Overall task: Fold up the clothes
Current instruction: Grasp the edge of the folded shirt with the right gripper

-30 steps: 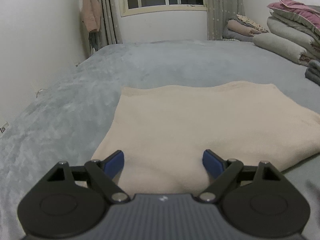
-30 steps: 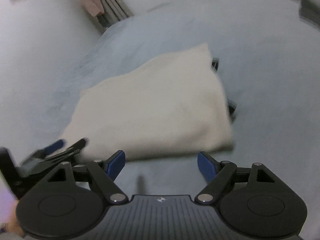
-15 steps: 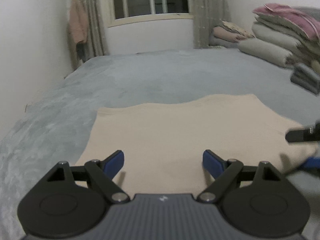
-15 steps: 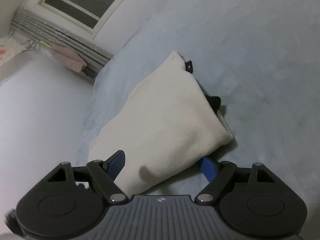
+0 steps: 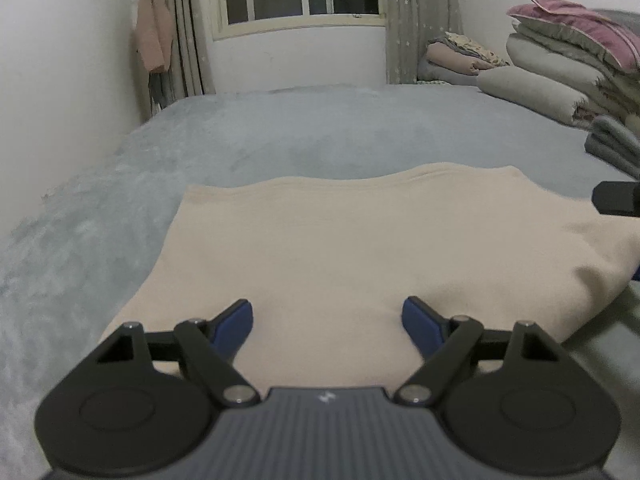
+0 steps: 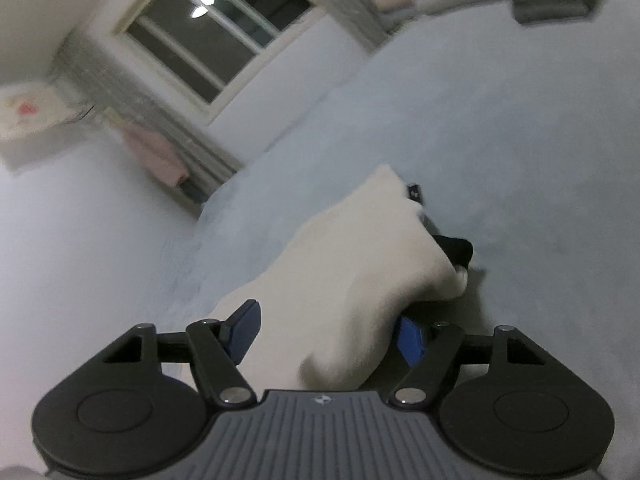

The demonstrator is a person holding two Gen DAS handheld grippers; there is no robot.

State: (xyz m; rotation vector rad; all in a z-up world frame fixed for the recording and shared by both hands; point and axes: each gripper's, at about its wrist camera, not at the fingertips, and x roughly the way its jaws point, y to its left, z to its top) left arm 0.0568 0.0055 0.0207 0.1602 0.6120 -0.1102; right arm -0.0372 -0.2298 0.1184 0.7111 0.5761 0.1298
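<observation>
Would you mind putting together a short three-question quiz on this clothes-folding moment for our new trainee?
1. True or false: the left tongs are clamped shut on the cream garment.
2. Which tongs have a lifted fold of the garment between their open pads: A) left, B) right?
3. Fill in: the garment lies on a ____ bed cover.

Key: 1) False; they are open over the near edge. 2) B. 3) grey.
</observation>
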